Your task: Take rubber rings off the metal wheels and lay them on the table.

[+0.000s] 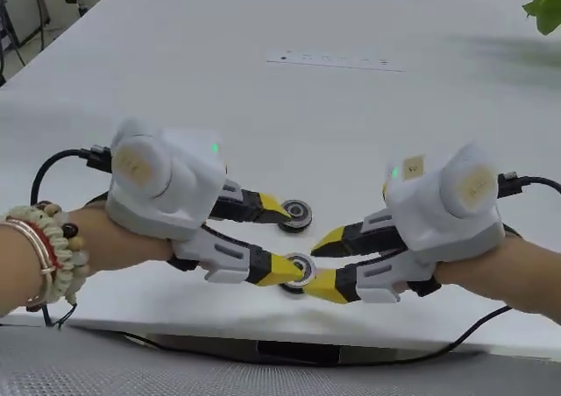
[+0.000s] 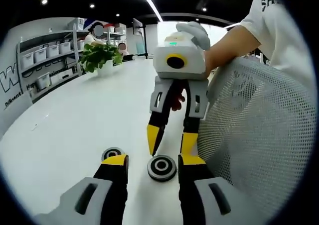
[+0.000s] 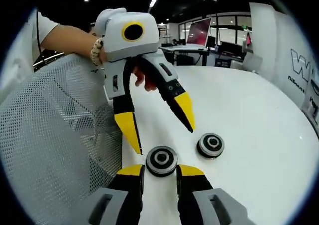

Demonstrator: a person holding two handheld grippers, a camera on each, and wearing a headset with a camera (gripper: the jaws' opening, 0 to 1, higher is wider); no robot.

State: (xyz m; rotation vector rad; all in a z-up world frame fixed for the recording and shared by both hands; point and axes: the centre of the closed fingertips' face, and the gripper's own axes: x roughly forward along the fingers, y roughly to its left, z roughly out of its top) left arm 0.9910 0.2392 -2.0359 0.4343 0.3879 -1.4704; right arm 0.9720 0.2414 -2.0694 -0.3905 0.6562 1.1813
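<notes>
Two small metal wheels with dark rubber rings lie flat near the table's front edge. The near wheel [image 1: 302, 265] [image 2: 162, 168] [image 3: 161, 160] sits between the tips of both grippers, which face each other. My left gripper [image 1: 282, 238] [image 2: 153, 161] [image 3: 163, 138] is open, one jaw by the near wheel and the other by the far wheel [image 1: 295, 214] [image 2: 112, 154] [image 3: 210, 145]. My right gripper [image 1: 317, 263] [image 3: 161, 172] [image 2: 171, 141] is open too, its yellow tips on either side of the near wheel. Neither holds anything.
The white table [image 1: 263, 107] stretches far ahead. A pale strip [image 1: 337, 60] lies at its middle back and a green plant [image 1: 545, 6] [image 2: 99, 56] stands at the far right. Cables [image 1: 53, 164] trail off the front edge, and a grey mesh chair [image 2: 254, 125] is close by.
</notes>
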